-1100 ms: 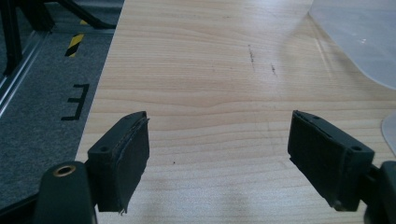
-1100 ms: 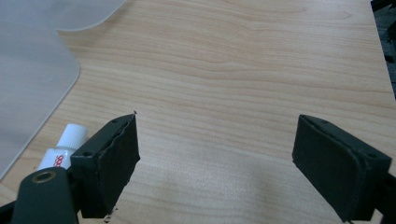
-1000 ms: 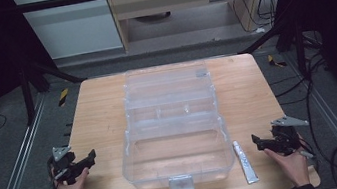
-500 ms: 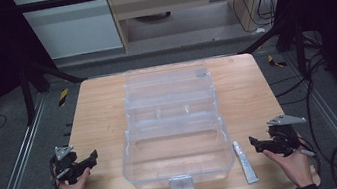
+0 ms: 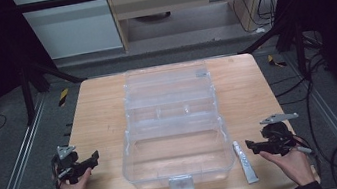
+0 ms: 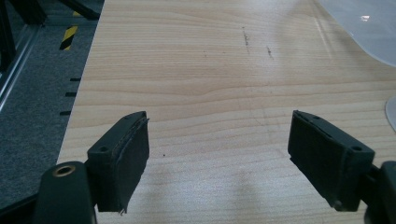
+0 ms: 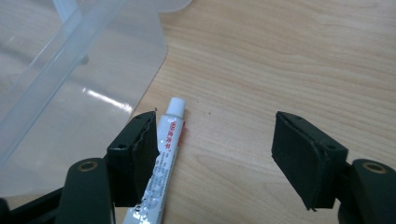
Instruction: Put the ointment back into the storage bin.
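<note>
So in the high view the open clear plastic organizer box (image 5: 173,124) sits mid-table, and a small white tube (image 5: 245,162) lies flat on the wooden table (image 5: 94,115) just off the box's near right corner, at about 5 o'clock from the box centre. The tube's long axis runs roughly 12 to 6, cap end away from the person. The right gripper (image 5: 251,146) hovers just to the tube's 3 o'clock side, pointing toward 9, so that hand is clearly the nearer one; the left gripper (image 5: 94,157) is way over at the box's 8 o'clock, well apart from the tube. In the left gripper view the jaws stand wide apart with nothing but bare wood between them, and a bit of clear plastic shows at 2 o'clock. In the right gripper view the tube (image 7: 163,154) lies right up against the inside of the left jaw, cap pointing to about 12, running down toward 6-7 o'clock under the jaw, with the box's clear edge (image 7: 93,93) at 10 o'clock. Those jaws have just been closing a bit but are still well apart and not pinching anything; the tube is off to one side of the gap, so I'd guess the hand needs to shift toward 9 to centre it. There's red and dark print on the tube, too small for me to read.
</note>
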Motion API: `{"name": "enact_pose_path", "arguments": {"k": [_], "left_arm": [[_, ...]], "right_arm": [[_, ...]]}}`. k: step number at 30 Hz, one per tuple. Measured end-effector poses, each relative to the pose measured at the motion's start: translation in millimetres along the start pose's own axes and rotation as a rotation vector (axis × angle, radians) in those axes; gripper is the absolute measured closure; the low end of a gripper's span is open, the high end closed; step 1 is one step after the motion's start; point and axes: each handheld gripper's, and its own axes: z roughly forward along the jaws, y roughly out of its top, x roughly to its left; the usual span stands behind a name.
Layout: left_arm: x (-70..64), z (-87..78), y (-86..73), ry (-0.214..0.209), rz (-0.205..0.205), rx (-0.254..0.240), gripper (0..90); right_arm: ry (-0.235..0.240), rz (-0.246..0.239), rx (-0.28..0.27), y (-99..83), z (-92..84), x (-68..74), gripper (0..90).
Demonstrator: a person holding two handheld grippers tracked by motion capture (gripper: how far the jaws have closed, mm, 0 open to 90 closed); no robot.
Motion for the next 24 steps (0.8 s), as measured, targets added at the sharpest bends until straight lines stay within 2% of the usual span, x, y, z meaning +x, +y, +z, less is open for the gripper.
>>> {"name": "enact_pose_path", "arguments": {"k": [1,4,10,15,18,24], "left_arm": [[-0.2,-0.1,0.0,-0.001,0.001,-0.001,20.2],[-0.3,-0.2,0.1,0.0,0.002,-0.003,20.3],[0.1,1.1,0.0,0.005,0.006,0.003,20.3],[-1.0,1.2,0.2,0.006,0.013,0.002,20.5],[-0.8,1.7,0.2,0.008,0.014,0.005,20.5],[-0.1,1.5,0.3,0.008,0.014,0.005,20.6]], "right_arm": [[0.004,-0.002,0.025,1.3,1.1,2.7,32.5],[0.022,0.019,0.044,2.1,2.3,4.1,34.4],[0.058,0.008,0.113,3.2,10.0,10.0,42.1],[0.054,0.0,0.143,5.7,13.0,12.6,45.2],[0.069,-0.006,0.149,10.1,14.5,16.1,48.1],[0.062,-0.03,0.201,12.7,25.9,23.7,54.8]]}}
